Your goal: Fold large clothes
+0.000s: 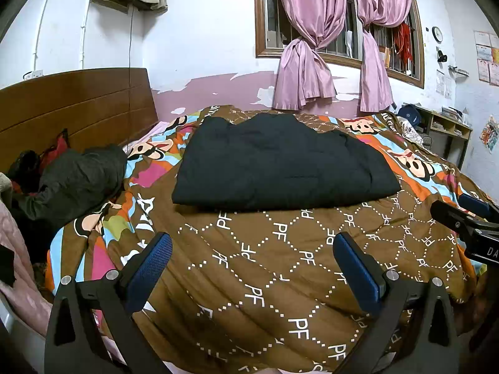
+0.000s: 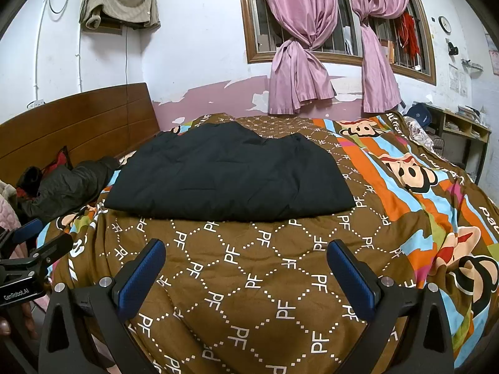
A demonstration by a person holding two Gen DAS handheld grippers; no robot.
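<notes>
A large black padded garment lies folded flat in a rough rectangle on the brown patterned bedspread, its near fold edge facing me. My left gripper hovers open above the bedspread, short of the garment's near edge, nothing between its blue pads. My right gripper is likewise open and empty, just short of the same edge. Each gripper shows at the other view's side, the right gripper and the left gripper.
A dark green jacket is heaped at the bed's left near the wooden headboard. Pink curtains hang over the window behind. A shelf unit stands at the right wall. Pink bedding lies at the far left.
</notes>
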